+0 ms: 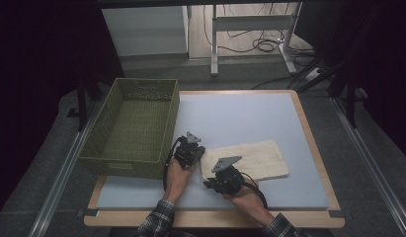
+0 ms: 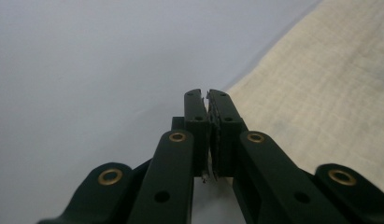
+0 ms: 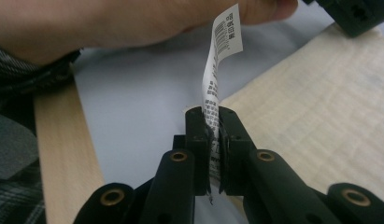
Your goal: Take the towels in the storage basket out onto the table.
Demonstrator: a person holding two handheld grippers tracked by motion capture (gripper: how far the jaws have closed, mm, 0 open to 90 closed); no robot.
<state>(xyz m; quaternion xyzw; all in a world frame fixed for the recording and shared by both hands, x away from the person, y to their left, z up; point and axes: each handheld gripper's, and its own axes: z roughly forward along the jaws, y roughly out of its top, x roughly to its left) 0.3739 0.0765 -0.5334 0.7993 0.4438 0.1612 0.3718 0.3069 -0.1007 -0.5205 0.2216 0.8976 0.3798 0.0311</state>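
A cream towel lies flat on the pale blue mat, near the front. My left gripper is at the towel's left corner. In the left gripper view its jaws are shut, tips at the towel's edge; I cannot tell whether cloth is pinched. My right gripper is at the towel's near left corner. It is shut on the towel's white printed label, which stands up from the jaws beside the cloth. The left hand shows just beyond.
A green woven basket, with nothing in it, stands at the table's left, close to the left gripper. The wooden table rim runs along the front under both forearms. Table legs and cables are on the floor beyond.
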